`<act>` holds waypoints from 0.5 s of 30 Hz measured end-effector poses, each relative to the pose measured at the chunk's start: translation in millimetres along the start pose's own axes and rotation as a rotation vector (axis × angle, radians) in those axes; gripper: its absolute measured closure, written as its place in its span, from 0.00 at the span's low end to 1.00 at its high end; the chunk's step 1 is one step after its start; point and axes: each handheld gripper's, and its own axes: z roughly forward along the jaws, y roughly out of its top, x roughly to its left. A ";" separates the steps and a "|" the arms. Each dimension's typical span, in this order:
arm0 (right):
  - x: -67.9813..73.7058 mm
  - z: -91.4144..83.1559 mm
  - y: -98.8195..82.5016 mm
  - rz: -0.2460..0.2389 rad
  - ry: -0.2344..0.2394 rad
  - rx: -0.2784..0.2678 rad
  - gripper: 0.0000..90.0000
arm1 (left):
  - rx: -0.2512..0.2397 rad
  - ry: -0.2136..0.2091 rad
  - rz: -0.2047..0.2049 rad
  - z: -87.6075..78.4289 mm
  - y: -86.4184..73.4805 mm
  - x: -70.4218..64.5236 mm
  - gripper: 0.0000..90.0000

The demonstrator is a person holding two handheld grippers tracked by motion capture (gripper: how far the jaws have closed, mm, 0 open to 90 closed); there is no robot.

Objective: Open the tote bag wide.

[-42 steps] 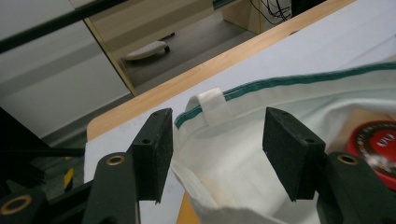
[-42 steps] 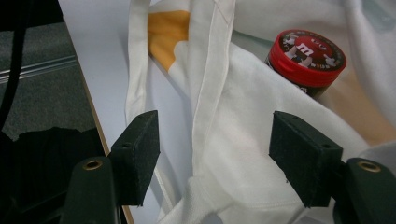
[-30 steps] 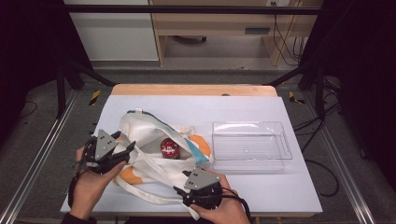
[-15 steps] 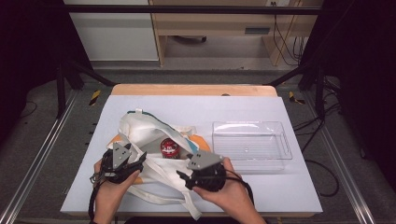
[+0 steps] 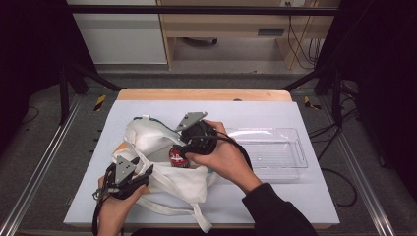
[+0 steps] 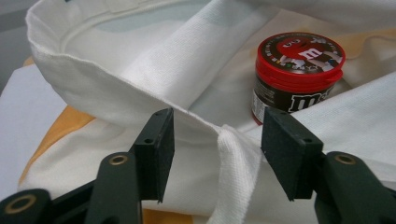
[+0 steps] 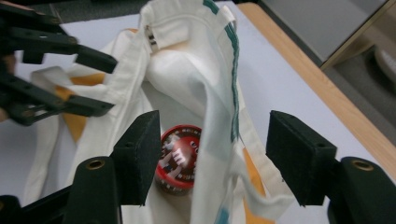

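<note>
Left claw point(image 6: 212, 154) stood apart astride the bag point(image 5: 147, 142) rim, closing; right claw point(image 7: 212, 158) opened wide above the jar point(image 7: 180, 156); bench point(image 5: 275, 110) right bare.

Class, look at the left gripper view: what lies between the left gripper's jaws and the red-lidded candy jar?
The white cloth bag's hemmed rim and a strap; the jar stands behind them, inside the bag.
</note>
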 end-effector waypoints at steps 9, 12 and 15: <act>-17.0 45.2 10.5 0.033 0.053 0.077 0.38 | 0.019 -0.036 -0.012 1.3 -5.5 -3.4 0.66; -15.9 57.0 8.5 0.020 0.054 0.125 0.41 | 0.014 -0.053 -0.026 1.9 -6.8 -2.9 0.80; -13.7 62.2 6.8 0.009 0.055 0.149 0.42 | 0.013 -0.070 -0.033 3.4 -7.2 -2.5 0.84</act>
